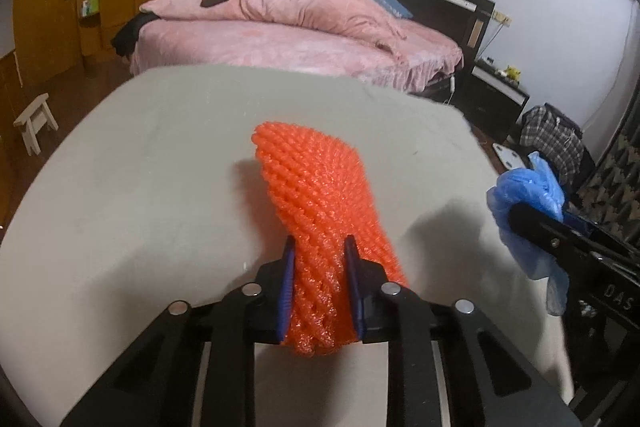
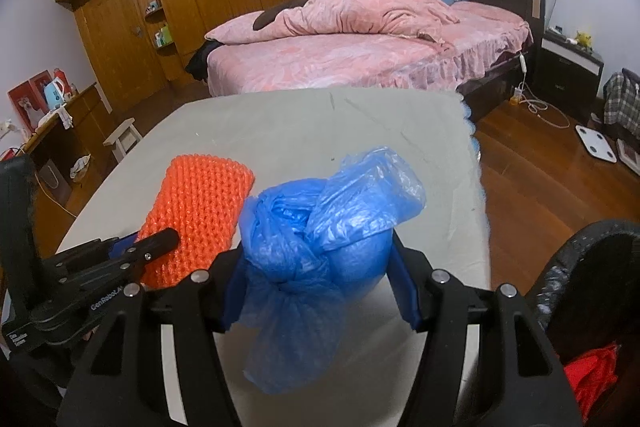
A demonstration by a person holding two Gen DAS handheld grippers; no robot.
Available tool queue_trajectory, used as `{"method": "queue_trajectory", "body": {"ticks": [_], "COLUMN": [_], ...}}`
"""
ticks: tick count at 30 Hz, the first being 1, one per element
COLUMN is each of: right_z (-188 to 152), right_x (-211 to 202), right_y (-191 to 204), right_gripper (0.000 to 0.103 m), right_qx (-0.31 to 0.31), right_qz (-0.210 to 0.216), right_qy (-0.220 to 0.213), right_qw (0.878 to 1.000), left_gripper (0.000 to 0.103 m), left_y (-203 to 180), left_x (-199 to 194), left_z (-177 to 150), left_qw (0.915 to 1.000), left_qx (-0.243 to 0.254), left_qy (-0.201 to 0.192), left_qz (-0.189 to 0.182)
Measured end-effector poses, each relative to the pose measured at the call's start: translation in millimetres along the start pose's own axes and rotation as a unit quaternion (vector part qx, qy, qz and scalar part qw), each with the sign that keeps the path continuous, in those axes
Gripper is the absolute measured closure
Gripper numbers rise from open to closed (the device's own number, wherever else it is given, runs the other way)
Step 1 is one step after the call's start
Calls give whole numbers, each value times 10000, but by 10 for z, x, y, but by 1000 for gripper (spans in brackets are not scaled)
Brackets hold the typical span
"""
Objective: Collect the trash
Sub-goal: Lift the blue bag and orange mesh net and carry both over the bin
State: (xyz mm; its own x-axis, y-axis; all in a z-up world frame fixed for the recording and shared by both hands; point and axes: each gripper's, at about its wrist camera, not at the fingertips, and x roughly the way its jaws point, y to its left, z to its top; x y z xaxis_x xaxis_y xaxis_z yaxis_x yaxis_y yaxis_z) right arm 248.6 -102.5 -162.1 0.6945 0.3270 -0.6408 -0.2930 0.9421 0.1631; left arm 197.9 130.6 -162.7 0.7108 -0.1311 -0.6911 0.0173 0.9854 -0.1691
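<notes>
An orange foam net sleeve (image 1: pixel 320 195) lies lengthwise on the grey table (image 1: pixel 140 167), and my left gripper (image 1: pixel 320 243) is shut on its near end, the blue pads squeezing it from both sides. In the right wrist view the same sleeve (image 2: pixel 196 211) sits left of centre with the left gripper (image 2: pixel 160 239) on it. My right gripper (image 2: pixel 316 255) is shut on a knotted blue plastic bag (image 2: pixel 320 227), held just above the table (image 2: pixel 300 123). From the left wrist view that bag (image 1: pixel 528 183) and the right gripper (image 1: pixel 520 215) show at the right edge.
A black bin (image 2: pixel 580 267) with something red inside stands at the table's near right corner. Beyond the table is a bed with pink bedding (image 2: pixel 360 55). A white stool (image 2: pixel 122 139) stands left of the table. A scale (image 2: pixel 596 143) lies on the wooden floor.
</notes>
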Motion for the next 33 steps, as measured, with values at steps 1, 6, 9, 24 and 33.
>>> {"method": "queue_trajectory", "body": {"ticks": [1, 6, 9, 24, 33], "right_z": [0, 57, 87, 16, -134], "right_x": [-38, -281, -447, -1438, -1908], "right_y": [0, -28, -17, -49, -142], "right_gripper": [44, 44, 44, 44, 43], "right_qx": [2, 26, 11, -122, -113], "right_qz": [-1, 30, 72, 186, 124], "right_qy": [-30, -216, -309, -689, -872], "right_qw": [10000, 9998, 9995, 9974, 9960], "left_gripper": [80, 80, 80, 80, 80], "left_y": [-26, -146, -220, -575, -848], "left_x": [-56, -343, -530, -1284, -1572], "left_z": [9, 76, 102, 34, -61], "left_qw": [10000, 9995, 9990, 9960, 9939], "left_qx": [28, 100, 122, 188, 304], "left_qy": [-65, -298, -417, -865, -1028], "left_qz": [3, 61, 52, -92, -250]}}
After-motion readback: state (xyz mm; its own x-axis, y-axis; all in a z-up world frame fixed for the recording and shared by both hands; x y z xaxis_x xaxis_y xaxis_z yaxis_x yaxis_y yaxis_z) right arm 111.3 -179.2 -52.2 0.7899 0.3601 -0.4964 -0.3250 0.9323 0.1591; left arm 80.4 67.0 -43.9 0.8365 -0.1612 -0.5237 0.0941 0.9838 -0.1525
